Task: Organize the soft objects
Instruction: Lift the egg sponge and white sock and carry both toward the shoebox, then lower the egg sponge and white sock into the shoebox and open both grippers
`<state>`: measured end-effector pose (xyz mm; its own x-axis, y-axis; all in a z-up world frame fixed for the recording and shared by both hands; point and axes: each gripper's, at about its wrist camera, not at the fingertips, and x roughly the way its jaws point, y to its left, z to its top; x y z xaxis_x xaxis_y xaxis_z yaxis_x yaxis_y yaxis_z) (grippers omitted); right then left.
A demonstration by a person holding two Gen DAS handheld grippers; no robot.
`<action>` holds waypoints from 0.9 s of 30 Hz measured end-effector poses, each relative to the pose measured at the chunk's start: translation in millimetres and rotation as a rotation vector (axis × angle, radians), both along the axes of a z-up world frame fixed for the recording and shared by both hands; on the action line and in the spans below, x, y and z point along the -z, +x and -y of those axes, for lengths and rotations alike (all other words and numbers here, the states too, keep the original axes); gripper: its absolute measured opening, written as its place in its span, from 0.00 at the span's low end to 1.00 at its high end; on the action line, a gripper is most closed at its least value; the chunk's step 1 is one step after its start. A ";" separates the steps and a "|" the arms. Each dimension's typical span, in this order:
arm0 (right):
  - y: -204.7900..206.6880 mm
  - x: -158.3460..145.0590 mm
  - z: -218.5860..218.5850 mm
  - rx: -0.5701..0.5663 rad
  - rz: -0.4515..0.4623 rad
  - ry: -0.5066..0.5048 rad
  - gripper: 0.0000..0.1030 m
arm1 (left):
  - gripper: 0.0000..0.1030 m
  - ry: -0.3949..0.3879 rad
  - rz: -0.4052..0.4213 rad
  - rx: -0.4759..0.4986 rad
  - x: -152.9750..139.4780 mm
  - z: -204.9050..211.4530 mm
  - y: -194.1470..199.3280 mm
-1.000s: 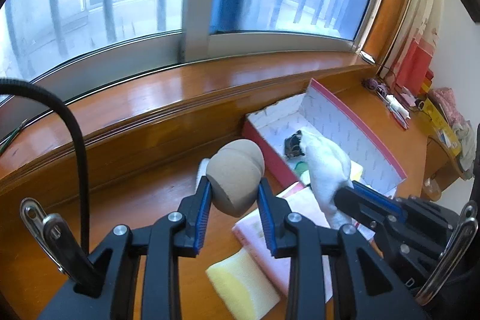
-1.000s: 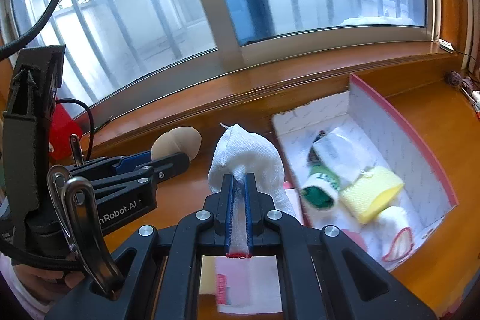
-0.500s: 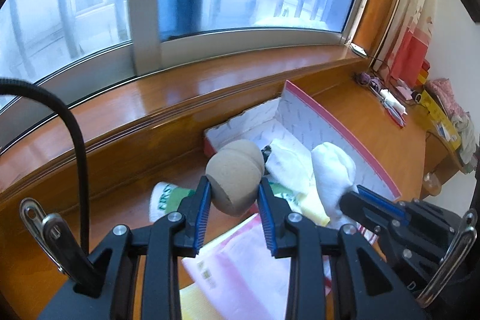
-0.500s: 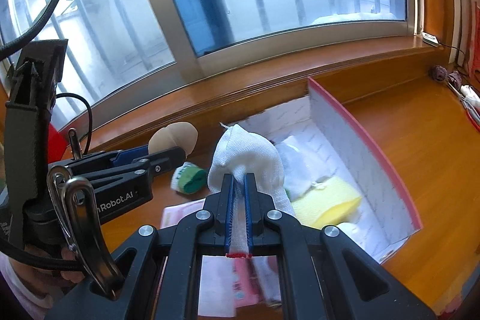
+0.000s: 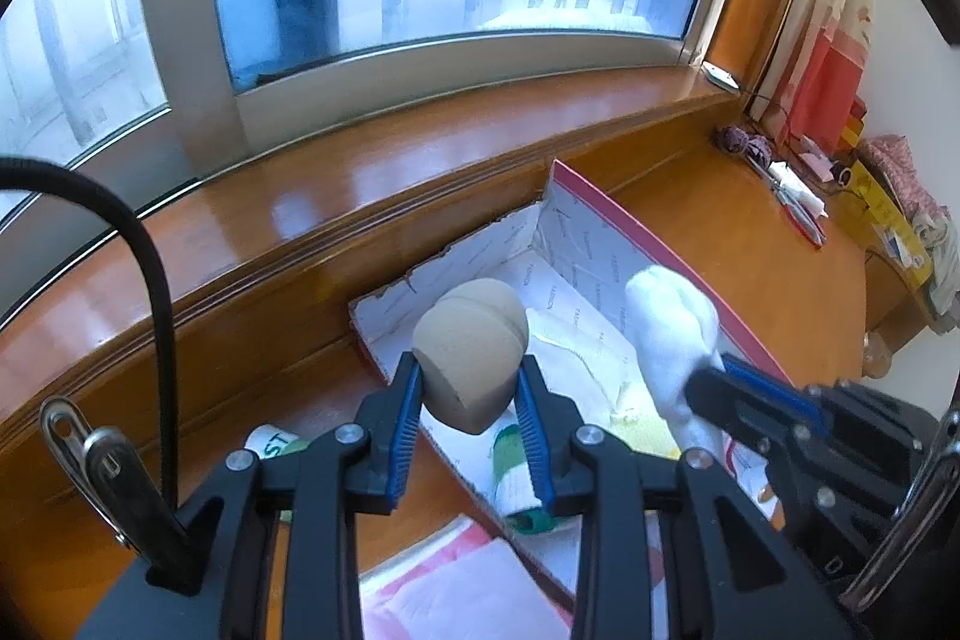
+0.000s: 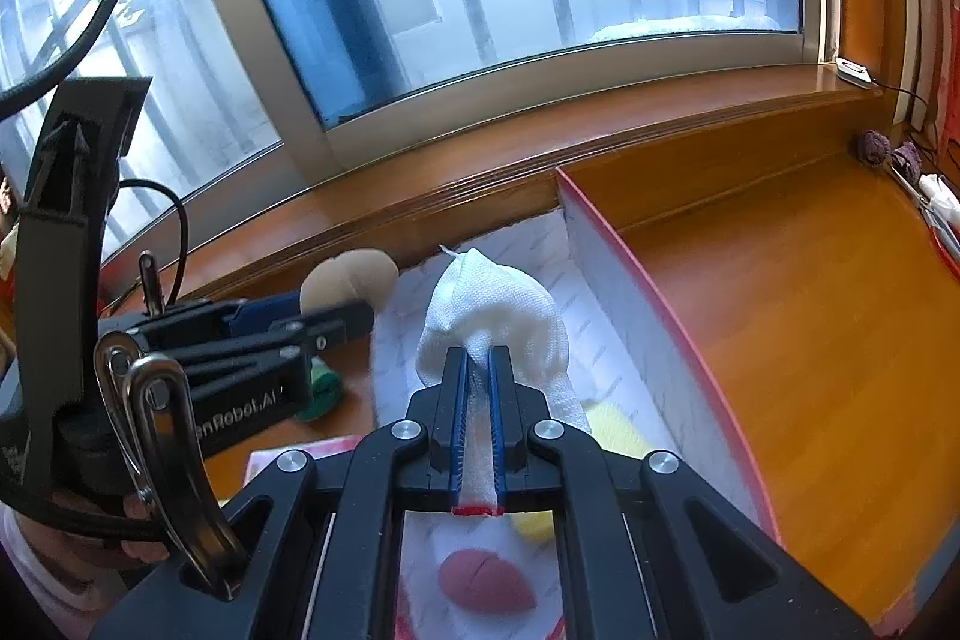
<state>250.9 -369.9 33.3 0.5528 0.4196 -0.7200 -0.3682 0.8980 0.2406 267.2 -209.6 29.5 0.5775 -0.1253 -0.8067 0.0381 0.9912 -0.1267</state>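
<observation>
Rounded tan foam sponge, pinched between blue pads of left gripper, above near end of open pink-rimmed white cardboard box. Bunched white woven cloth, clamped in nearly closed right gripper, over box interior. Yellow sponge and pink heart-shaped pad inside. Orange wooden desk beneath.

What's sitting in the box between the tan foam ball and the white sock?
In the left wrist view, a folded white cloth lies in the box between tan foam ball and white sock.
</observation>
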 end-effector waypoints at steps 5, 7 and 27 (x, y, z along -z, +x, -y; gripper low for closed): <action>16.9 9.1 -0.9 0.004 -0.011 -0.008 0.08 | 0.31 0.000 -0.026 -0.003 12.3 1.4 10.3; 22.8 13.8 -1.0 0.008 -0.015 -0.017 0.08 | 0.31 -0.002 -0.036 -0.007 16.9 1.4 15.4; 42.0 28.4 4.6 0.059 -0.044 -0.026 0.26 | 0.46 0.015 -0.060 0.034 29.5 10.8 30.3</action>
